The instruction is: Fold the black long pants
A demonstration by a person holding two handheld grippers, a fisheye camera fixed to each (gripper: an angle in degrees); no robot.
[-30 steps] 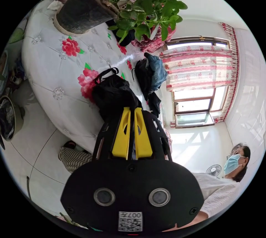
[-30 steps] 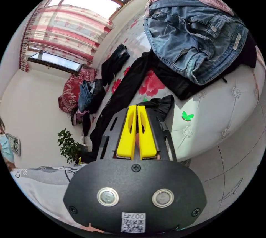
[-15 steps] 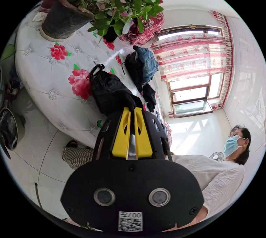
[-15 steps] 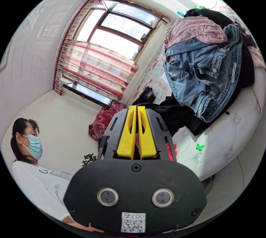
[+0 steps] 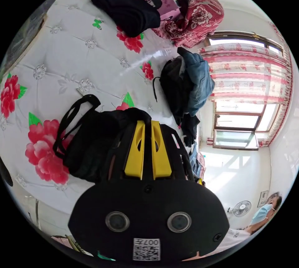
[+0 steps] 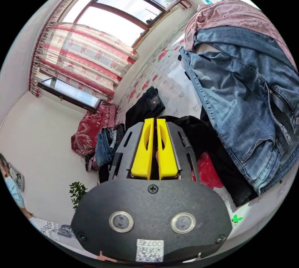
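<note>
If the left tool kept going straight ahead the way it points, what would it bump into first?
Most likely the bunched black pants lying right at the tips of the left tool, then the flowered white bedcover beneath; depth is hard to judge.

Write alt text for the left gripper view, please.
The left gripper has its yellow jaws closed on bunched black pants, on a white bed cover with red flowers. Beyond lie blue jeans on dark clothes, near a curtained window.

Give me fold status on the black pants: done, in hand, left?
Done: little; the black pants lie bunched on the floral bed cover, no flat fold showing. In hand: left gripper and right gripper each look closed on black cloth. Left: spreading, folding. Jeans pile sits beside.
</note>
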